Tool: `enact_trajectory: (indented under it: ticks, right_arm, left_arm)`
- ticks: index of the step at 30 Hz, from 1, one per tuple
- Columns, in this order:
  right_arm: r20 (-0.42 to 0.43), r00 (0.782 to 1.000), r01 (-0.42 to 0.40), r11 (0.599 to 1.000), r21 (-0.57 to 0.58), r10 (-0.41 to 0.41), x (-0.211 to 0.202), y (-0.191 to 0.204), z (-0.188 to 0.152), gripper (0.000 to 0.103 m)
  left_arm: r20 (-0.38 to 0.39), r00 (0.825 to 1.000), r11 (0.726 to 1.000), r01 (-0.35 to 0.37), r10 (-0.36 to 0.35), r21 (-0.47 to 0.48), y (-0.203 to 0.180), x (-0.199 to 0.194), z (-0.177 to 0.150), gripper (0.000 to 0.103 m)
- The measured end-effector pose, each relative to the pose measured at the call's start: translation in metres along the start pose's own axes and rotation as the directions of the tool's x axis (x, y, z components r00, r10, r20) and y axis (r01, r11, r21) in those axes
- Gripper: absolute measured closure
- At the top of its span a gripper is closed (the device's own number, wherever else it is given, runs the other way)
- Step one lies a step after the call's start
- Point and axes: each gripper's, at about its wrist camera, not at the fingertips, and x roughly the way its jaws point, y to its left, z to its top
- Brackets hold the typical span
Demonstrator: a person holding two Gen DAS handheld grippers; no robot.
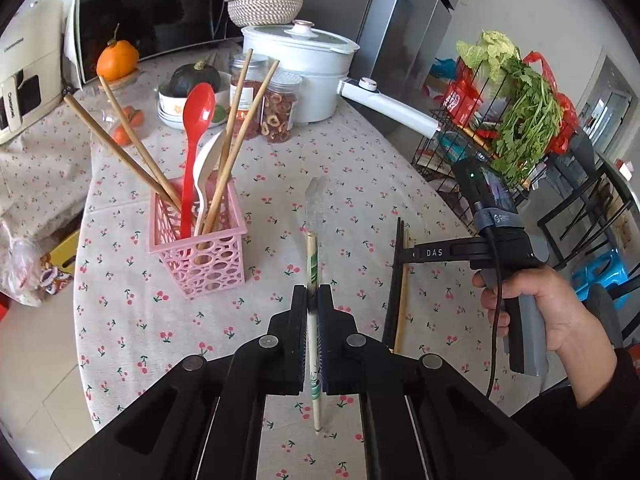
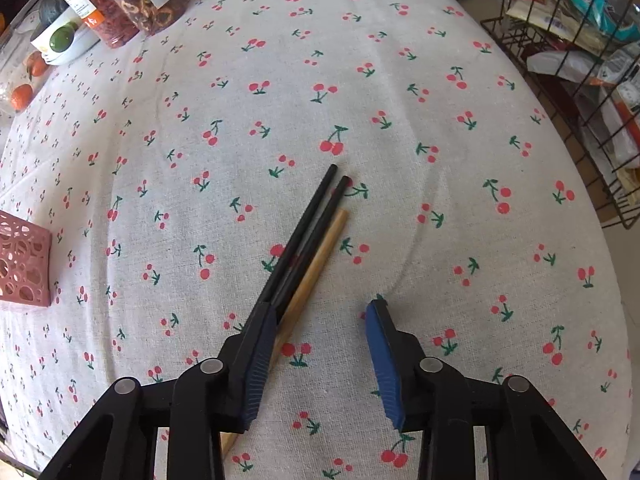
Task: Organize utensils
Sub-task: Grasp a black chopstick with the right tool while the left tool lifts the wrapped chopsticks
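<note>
My left gripper [image 1: 314, 294] is shut on a wrapped pair of disposable chopsticks [image 1: 312, 264], held above the cherry-print tablecloth [image 1: 280, 184]. A pink perforated basket [image 1: 200, 248] to its left holds wooden chopsticks [image 1: 132, 148], a red spoon [image 1: 194, 148] and a white spoon [image 1: 206, 172]. My right gripper [image 2: 324, 312] is open just above the table. Two black chopsticks [image 2: 308, 224] and one wooden chopstick [image 2: 316, 264] lie under its left finger [image 2: 256, 352]. In the left wrist view the right gripper [image 1: 400, 256] hovers over those chopsticks [image 1: 402, 304].
Jars of dried food [image 1: 276, 108], a bowl with a squash [image 1: 192, 80], a white pot [image 1: 308, 64], a woven basket [image 1: 264, 0] and a microwave [image 1: 152, 12] stand at the back. A wire rack with greens [image 1: 516, 120] stands right of the table. The basket corner [image 2: 24, 264] shows at left.
</note>
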Motion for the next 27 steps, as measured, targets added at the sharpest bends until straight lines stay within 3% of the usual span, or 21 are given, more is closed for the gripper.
enact_trajectory:
  ticks: [7,12,18,24,27]
  right_arm:
    - [-0.036,0.998,0.045,0.999,-0.017,-0.046,0.005,0.013,-0.001,0.080]
    - [-0.058,0.994,0.085,0.995,-0.056,-0.088,0.004,0.015,-0.010,0.082]
    - [-0.041,0.999,0.015,1.000,0.020,-0.014,-0.007,-0.009,-0.009,0.082]
    - [0.010,0.991,-0.137,0.989,0.057,0.137,-0.019,-0.012,0.002,0.082]
    - [-0.008,0.993,-0.116,0.993,0.024,0.116,-0.004,0.008,0.010,0.082]
  left_arm:
    - [0.006,1.000,1.000,0.000,0.000,-0.011,0.013,-0.006,-0.005,0.099]
    - [-0.004,1.000,1.000,-0.006,0.006,-0.021,0.020,-0.007,-0.009,0.099]
    - [-0.007,1.000,0.999,0.000,0.000,-0.032,0.023,-0.008,-0.010,0.099]
    - [0.004,1.000,1.000,0.012,-0.012,-0.016,0.016,-0.012,-0.009,0.099]
    - [0.014,1.000,1.000,0.002,-0.002,-0.009,0.014,-0.011,-0.009,0.099]
